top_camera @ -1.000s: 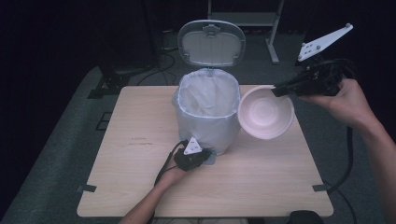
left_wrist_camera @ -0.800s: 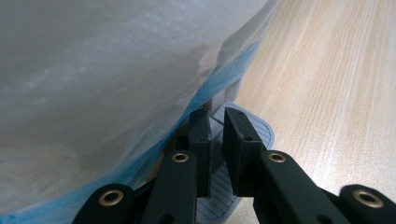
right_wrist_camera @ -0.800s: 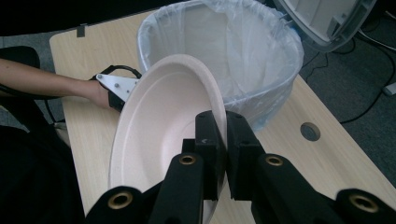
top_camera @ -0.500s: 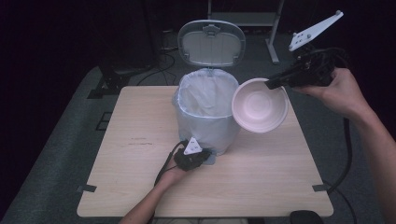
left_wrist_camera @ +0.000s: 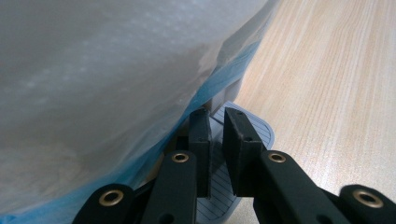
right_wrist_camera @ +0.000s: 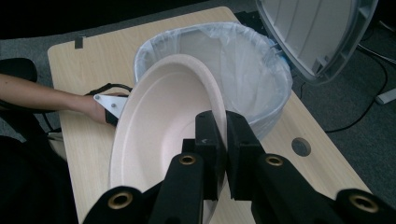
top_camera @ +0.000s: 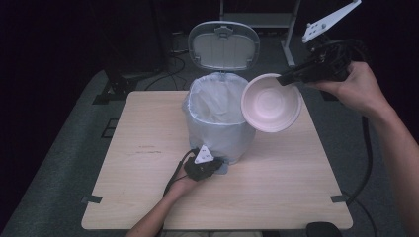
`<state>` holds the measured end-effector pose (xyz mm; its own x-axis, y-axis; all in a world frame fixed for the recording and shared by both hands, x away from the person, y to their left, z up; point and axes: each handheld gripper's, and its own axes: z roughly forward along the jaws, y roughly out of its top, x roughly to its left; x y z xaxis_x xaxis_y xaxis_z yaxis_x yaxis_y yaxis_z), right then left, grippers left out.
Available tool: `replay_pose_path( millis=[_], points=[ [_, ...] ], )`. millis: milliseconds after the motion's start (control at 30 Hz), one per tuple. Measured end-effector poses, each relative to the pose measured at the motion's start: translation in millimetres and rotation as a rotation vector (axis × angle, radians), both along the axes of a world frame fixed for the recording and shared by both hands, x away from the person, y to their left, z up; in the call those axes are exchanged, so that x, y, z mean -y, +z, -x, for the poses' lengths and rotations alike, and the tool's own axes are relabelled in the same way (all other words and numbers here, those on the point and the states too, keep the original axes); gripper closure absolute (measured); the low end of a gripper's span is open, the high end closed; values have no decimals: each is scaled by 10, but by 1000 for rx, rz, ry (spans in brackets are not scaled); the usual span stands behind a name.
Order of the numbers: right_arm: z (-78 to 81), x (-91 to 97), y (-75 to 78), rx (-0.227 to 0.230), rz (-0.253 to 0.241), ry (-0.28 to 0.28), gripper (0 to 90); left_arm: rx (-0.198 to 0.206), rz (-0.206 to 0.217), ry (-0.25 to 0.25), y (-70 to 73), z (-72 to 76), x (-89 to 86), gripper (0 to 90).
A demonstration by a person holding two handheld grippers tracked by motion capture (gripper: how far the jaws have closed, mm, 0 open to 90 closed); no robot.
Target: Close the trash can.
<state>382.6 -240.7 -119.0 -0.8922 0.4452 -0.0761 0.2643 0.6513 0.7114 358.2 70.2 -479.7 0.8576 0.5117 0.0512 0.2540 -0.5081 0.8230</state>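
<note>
Your right gripper (top_camera: pixel 289 78) has its jaws clamped on the rim of the pale pink round paper bowl (top_camera: pixel 271 102), tilted beside the lined grey pedal bin (top_camera: pixel 217 123). Your left gripper (left_wrist_camera: pixel 215 122) jaws are closed, pressing the bin's ribbed pedal (left_wrist_camera: pixel 254 128).

Black right gripper (top_camera: pixel 291 78): brass-ringed screws, white plate atop, black cable; left gripper (top_camera: pixel 210 165) has a grey triangular plate.

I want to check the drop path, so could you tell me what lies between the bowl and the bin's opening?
Nothing: in the right gripper view the tilted bowl hangs beside the bin, whose lid stands open, with only air between.
</note>
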Motion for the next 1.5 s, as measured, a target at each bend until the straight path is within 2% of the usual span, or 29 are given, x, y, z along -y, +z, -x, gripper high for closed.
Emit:
replay_pose_path(
  millis=[800, 1500],
  points=[
    [-247, -309, 193, -1, -16, 24, 842, 1, -2, -1, 1, -1, -2, 817],
    [-530, -614, 144, -21, -10, 41, 841, 2, -1, -7, 0, -5, -5, 817]
  ],
)
